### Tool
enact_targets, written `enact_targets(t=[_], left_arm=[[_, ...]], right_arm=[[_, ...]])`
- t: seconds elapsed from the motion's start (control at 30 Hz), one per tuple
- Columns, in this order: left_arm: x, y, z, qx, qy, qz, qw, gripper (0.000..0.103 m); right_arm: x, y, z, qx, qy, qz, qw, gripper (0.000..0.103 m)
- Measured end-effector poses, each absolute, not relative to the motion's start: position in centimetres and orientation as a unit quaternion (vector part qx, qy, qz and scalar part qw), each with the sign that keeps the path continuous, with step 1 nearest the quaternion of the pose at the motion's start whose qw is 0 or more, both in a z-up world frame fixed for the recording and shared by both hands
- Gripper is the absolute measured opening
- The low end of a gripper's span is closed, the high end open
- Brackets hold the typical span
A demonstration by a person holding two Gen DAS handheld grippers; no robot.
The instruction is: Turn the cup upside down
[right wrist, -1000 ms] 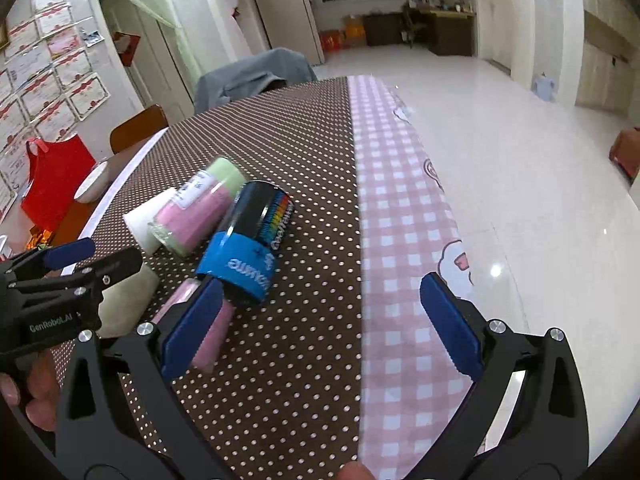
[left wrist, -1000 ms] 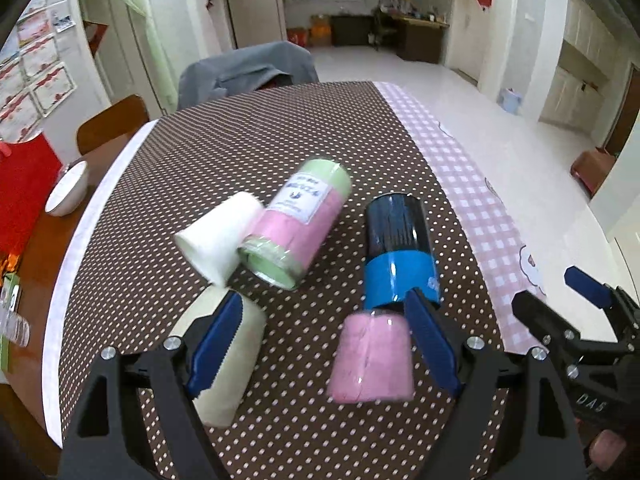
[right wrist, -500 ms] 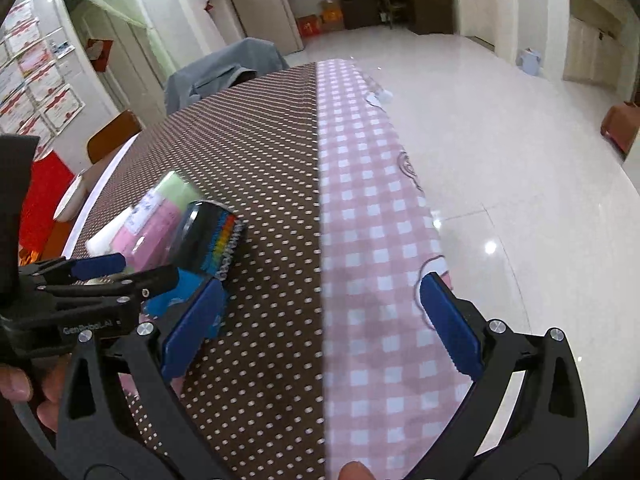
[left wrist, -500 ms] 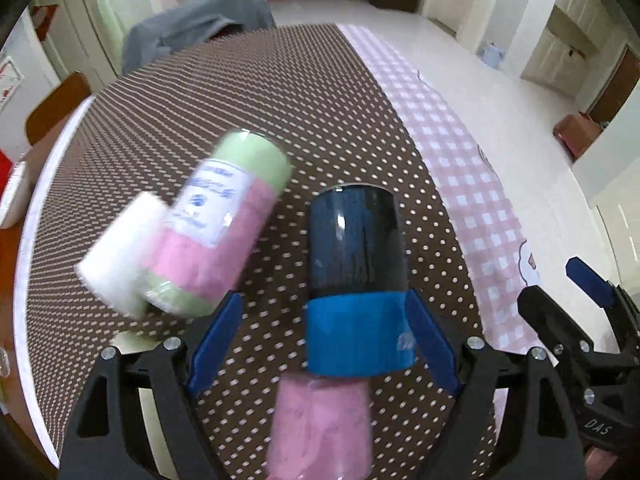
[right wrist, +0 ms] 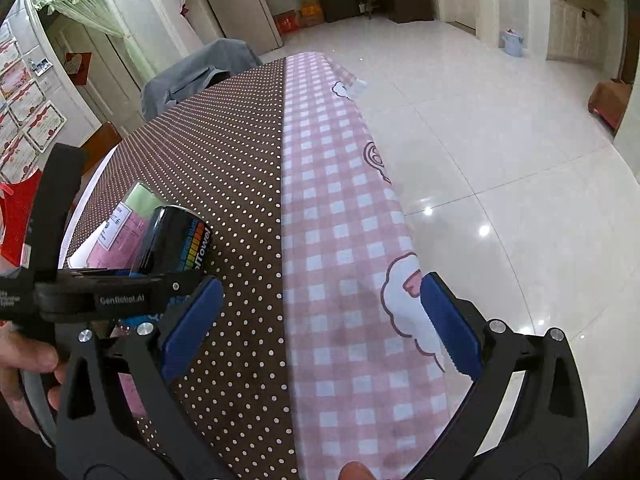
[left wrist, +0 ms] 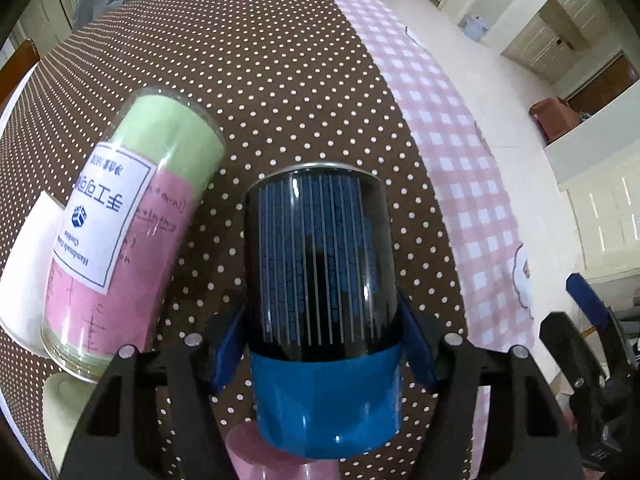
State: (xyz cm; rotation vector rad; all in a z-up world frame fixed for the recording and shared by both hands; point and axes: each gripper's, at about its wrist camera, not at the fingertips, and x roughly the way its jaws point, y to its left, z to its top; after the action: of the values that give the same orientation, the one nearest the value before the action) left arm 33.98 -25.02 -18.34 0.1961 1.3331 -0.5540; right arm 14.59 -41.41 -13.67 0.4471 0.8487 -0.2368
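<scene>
My left gripper (left wrist: 322, 344) sits around the black-and-blue cup (left wrist: 322, 280), which lies on its side on the brown dotted tablecloth (left wrist: 260, 60). Both blue pads (left wrist: 226, 348) are pressed against the cup's flanks just above its blue band, so I log the fingers as clamped on it. The cup's closed black end points away from the camera; the blue end is nearest the lens and overlaps a pink cup (left wrist: 256, 456) lying below it.

Just left of the held cup lies a clear jar with green and pink contents (left wrist: 132, 232) and a white label, tilted, its near end against a white cup (left wrist: 24, 276). A pale cream cup (left wrist: 60, 404) shows at the lower left edge.

My right gripper (right wrist: 316, 324) hangs over the pink checked strip (right wrist: 340, 240) of the cloth, fingers spread wide, nothing between them. In that view the left gripper's black body (right wrist: 100, 296) crosses in front of the cup (right wrist: 172, 240), with a hand (right wrist: 24, 364) on the grip
</scene>
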Motion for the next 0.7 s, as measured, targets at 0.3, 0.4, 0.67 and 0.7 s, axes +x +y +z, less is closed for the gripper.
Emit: enact_targets(t=[0.3, 0.4, 0.67, 0.7], left_arm=[[32.3, -24.1, -13.8, 0.066, 0.571, -0.285, 0.767, 0.066], [31.2, -22.8, -12.0, 0.054, 0.559, -0.293, 0.774, 0.066], [24.8, -15.5, -8.5, 0.016, 0.524, -0.288, 0.801, 0.066], [24.1, -14.5, -8.4, 0.01, 0.523, -0.283, 0.804, 0.066]], right_arm=[[12.2, -40.5, -12.1, 0.216, 0.39, -0.121, 0.887, 0.097], [11.3, -39.9, -11.5, 0.215, 0.383, -0.118, 0.89, 0.097], [9.4, -36.5, -10.7, 0.196, 0.374, -0.093, 0.902, 0.097], [9.3, -35.8, -10.9, 0.193, 0.376, -0.088, 0.902, 0.097]])
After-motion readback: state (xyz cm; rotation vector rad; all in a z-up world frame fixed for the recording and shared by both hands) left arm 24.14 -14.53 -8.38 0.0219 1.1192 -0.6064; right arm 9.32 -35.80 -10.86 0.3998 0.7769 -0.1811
